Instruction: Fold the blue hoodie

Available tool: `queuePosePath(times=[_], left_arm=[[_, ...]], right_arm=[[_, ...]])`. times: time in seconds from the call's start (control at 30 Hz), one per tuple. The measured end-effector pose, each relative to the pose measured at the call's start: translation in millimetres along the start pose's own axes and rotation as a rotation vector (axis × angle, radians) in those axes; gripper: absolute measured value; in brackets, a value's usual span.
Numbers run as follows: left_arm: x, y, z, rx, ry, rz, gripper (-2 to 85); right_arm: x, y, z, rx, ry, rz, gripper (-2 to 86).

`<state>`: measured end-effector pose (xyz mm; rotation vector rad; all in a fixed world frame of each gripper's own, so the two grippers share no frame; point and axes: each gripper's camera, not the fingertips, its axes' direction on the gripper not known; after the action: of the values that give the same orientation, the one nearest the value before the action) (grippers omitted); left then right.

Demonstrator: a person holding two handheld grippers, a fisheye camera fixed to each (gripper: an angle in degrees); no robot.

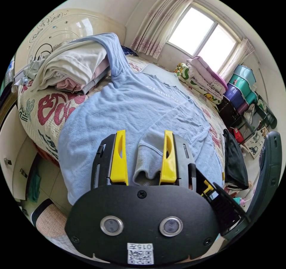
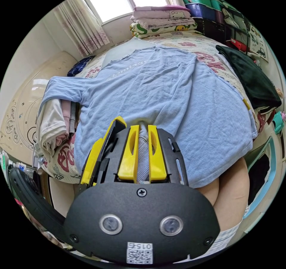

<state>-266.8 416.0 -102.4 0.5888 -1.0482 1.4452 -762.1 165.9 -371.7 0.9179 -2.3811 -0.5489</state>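
Hoodie (image 1: 134, 111), one, blue, lies spread across the bed (image 1: 47, 108), one sleeve draped over a pile of folded clothes (image 1: 74, 69). Left gripper (image 1: 145, 155) has its fingers apart around the cuff (image 1: 149, 158); right gripper (image 2: 142, 154) has its fingers closed on that ribbed cuff (image 2: 143, 158). One black garment (image 2: 253, 78) lies beside the hoodie. Folded blankets (image 2: 162, 20) are stacked under the window (image 1: 202, 39)

The blue hoodie (image 1: 140, 108) bears pale chest lettering, too faint to read. A mirrored "015" sits on the left gripper (image 1: 145, 155) sticker at six o'clock.
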Motion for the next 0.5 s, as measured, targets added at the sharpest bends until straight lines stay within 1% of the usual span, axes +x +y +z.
queuePosePath(times=[0.5], left_arm=[[4,-4,1,0.001,-0.001,-0.001,17.4]], right_arm=[[-6,2,-18,-0.003,0.003,-0.005,5.8]])
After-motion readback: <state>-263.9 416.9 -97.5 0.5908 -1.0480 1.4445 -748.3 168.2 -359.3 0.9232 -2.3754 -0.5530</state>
